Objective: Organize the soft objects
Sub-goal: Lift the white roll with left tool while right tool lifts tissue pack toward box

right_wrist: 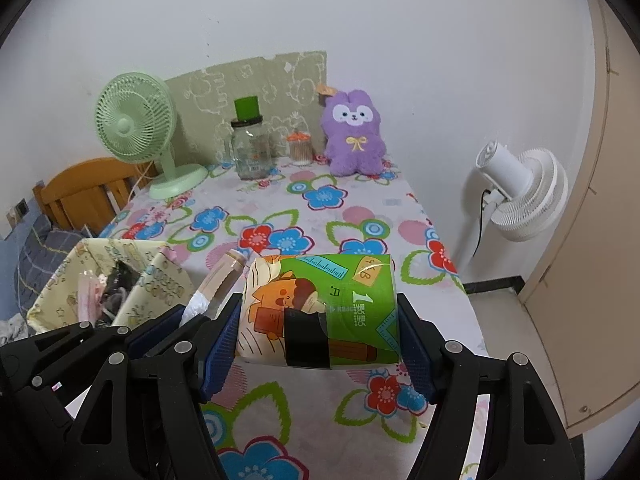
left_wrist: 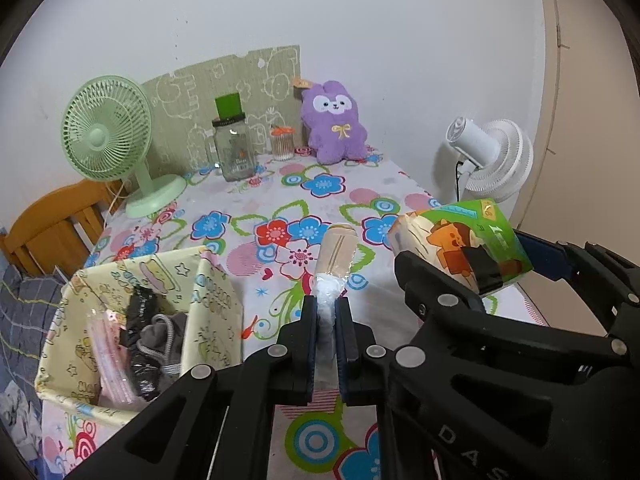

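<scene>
My left gripper (left_wrist: 328, 312) is shut on a thin beige packet in clear wrap (left_wrist: 334, 254) and holds it above the flowered table. The packet also shows in the right wrist view (right_wrist: 222, 274). My right gripper (right_wrist: 320, 320) is shut on a green tissue pack with a cartoon print (right_wrist: 320, 308), held above the table just right of the left gripper; the pack also shows in the left wrist view (left_wrist: 460, 244). A yellow fabric basket (left_wrist: 216, 300) sits at the table's left front with socks and wrapped items (left_wrist: 156, 336) inside. A purple plush bunny (left_wrist: 334, 124) sits at the back.
A green desk fan (left_wrist: 108, 132), a glass jar with green lid (left_wrist: 234, 148) and a cotton-swab tub (left_wrist: 282, 142) stand along the back. A white floor fan (left_wrist: 492, 156) stands right of the table. A wooden chair (left_wrist: 52, 224) is at the left.
</scene>
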`<state>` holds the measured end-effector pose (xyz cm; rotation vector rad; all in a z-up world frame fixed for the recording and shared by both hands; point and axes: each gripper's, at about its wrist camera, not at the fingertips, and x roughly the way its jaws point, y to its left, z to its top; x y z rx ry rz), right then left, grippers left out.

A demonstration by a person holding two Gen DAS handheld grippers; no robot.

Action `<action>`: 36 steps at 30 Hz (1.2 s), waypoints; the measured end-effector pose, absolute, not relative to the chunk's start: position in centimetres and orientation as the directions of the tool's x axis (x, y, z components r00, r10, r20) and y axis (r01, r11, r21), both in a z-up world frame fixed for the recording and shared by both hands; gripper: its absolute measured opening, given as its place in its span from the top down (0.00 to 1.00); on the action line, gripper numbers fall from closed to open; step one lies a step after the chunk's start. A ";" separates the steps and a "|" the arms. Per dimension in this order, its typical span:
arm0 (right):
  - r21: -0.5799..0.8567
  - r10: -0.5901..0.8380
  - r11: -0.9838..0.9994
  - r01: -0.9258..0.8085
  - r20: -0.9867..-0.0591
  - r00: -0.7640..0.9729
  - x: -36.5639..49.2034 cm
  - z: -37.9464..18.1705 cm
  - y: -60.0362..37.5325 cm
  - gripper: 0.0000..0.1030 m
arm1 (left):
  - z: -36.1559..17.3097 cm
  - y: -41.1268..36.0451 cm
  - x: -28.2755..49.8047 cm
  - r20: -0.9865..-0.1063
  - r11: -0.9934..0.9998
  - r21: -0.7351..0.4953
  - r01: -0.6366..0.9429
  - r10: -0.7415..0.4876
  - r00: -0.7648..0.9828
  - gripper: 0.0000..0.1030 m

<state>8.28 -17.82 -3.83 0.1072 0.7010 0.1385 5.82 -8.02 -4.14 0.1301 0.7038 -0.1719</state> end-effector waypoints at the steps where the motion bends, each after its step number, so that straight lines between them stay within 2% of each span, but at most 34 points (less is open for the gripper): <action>1: 0.142 0.162 0.985 -0.093 -0.630 0.759 8.0 -3.6 -17.7 0.28 | -3.9 -7.9 5.5 -0.649 0.978 0.062 0.201 -0.114 0.752 0.95; 17: 0.093 0.151 0.989 -0.118 -0.584 0.798 5.0 -0.1 -15.4 0.28 | -1.3 -5.4 2.7 -0.614 0.975 0.066 0.211 -0.127 0.779 0.94; 36: 0.067 0.190 0.981 -0.183 -0.533 0.824 4.4 2.4 -10.7 0.28 | 0.3 -0.7 2.2 -0.580 0.982 0.101 0.158 -0.070 0.812 0.94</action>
